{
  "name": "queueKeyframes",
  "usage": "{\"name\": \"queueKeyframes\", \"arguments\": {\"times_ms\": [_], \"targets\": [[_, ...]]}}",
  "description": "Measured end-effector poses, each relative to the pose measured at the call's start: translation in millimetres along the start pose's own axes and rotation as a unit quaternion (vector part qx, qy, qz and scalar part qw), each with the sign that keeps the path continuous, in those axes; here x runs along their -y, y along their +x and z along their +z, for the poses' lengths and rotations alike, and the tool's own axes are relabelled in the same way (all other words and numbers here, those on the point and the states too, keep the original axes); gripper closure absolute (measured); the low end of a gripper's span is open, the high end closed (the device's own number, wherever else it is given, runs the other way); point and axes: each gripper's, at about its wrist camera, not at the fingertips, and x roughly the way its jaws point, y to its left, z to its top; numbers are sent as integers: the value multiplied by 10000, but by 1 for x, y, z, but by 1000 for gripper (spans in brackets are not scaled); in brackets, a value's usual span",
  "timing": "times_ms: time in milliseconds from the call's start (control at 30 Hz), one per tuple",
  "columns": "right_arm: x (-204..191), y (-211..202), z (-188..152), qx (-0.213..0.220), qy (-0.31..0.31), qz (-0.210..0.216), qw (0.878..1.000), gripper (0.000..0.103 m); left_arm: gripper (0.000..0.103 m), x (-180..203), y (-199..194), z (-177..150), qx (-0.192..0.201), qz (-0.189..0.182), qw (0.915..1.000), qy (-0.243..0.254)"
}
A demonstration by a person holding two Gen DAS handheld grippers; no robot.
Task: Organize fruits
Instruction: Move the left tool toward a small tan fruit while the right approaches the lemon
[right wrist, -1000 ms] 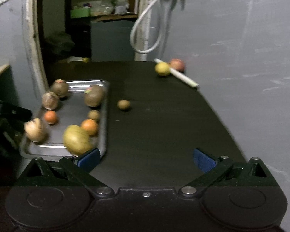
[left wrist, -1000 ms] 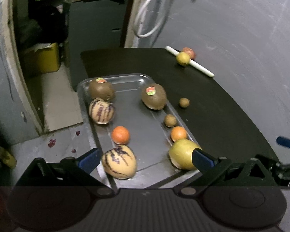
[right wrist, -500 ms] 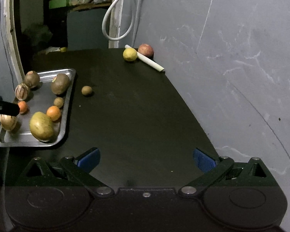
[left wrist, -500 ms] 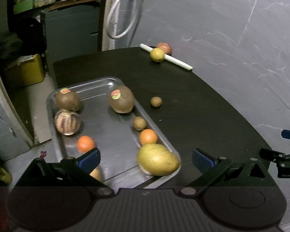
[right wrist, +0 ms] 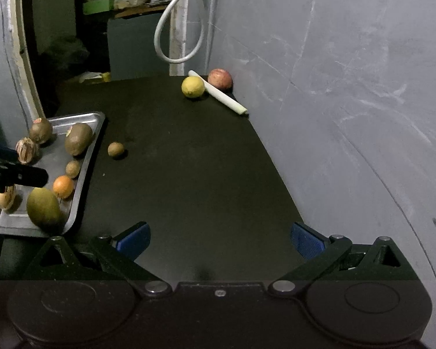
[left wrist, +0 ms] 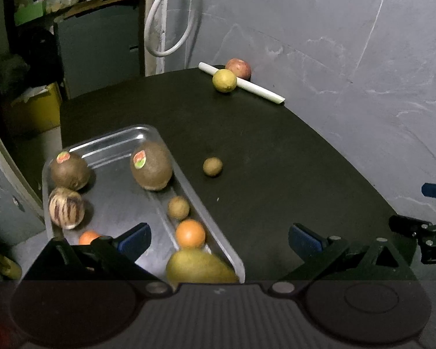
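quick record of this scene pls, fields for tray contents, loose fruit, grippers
surface: dark table
tray: metal tray at the table's left edge
in tray: two stickered brown fruits, two striped fruits, two oranges, small brown fruit, large yellow-green fruit
loose on table: small brown ball fruit just right of the tray; lemon and red apple at the far end, either side of a white tube
left gripper: open, empty, above the tray's near end
right gripper: open, empty
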Motion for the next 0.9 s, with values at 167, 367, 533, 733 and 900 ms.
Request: {"name": "queueKeyframes", "arguments": {"times_ms": [167,367,533,733,900], "targets": [[9,21,28,101,-397,435,9982,1,1,12,15,16,60,143,9998,102],[16,48,66,285,-683,940,9928,1,1,19,31,27,112,312,9994,-16],[13,71,82,398,-741,1252,9886,1,1,15,35,34,52,440,9990,-83],[6,97,84,406,-908,1562,9827,1,1,1,38,57,-57,564,9983,112],[2,112,85,429,-1027,1575,9812,1,1,-7,48,82,-7,539,9982,249]]}}
